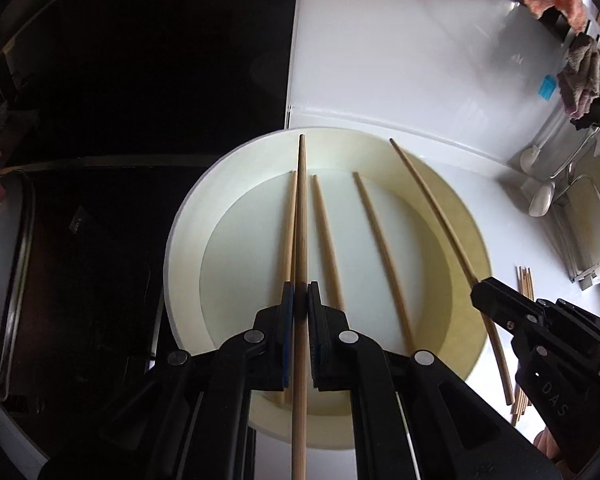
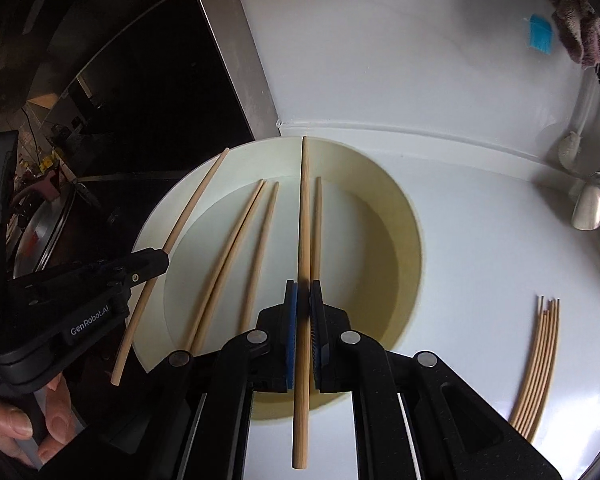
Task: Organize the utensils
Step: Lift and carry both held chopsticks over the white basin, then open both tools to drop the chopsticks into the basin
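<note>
The left gripper [image 1: 301, 300] is clamped tight on one chopstick [image 1: 301, 216], which runs between its pads and points forward over the plate [image 1: 188, 240]; the right gripper [image 2: 303, 300] is likewise closed hard on a second chopstick [image 2: 305, 216] above the same plate. Three loose chopsticks [image 1: 374, 248] lie flat in the plate's well, roughly parallel, between and beneath the two held ones. The cream plate sits on a white counter [image 2: 480, 240] beside a dark hob [image 1: 120, 80], with a bundle of thin sticks [image 2: 540, 364] lying on the counter near its right side and a spoon [image 2: 588, 204] farther back.
</note>
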Demonstrator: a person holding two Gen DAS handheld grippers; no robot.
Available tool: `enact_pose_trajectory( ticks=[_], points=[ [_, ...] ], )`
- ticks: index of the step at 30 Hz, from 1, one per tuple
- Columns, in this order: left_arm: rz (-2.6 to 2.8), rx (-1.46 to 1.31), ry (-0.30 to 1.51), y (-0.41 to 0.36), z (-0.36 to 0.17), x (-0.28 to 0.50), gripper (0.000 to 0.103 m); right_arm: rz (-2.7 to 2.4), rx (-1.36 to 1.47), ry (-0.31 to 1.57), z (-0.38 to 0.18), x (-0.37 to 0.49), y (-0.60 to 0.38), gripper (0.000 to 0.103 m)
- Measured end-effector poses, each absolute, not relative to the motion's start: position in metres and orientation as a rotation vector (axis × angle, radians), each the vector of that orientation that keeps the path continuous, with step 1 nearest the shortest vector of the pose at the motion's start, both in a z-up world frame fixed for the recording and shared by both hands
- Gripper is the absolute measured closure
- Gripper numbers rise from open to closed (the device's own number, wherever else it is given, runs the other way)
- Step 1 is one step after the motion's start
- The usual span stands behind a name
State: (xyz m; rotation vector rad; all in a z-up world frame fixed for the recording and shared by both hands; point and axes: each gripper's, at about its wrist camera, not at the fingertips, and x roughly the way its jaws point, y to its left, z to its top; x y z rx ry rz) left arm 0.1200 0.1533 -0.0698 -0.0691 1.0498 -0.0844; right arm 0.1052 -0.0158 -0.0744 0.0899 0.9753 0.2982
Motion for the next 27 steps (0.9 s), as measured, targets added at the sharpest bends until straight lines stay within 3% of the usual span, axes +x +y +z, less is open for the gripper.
enact_pose_trajectory(
  ticks=[10, 27],
  points=[
    [-0.131, -0.074, 1.132, 0.155, -0.111, 0.15, 0.095, 0.256, 0.103, 1.082, -0.114, 0.144, 0.009, 0.097],
    [-0.138, -0.042, 1.179, 0.151, -0.131, 0.165, 0.095, 0.248, 0.132, 1.163, -0.146, 0.162, 0.007, 0.097]
  ],
)
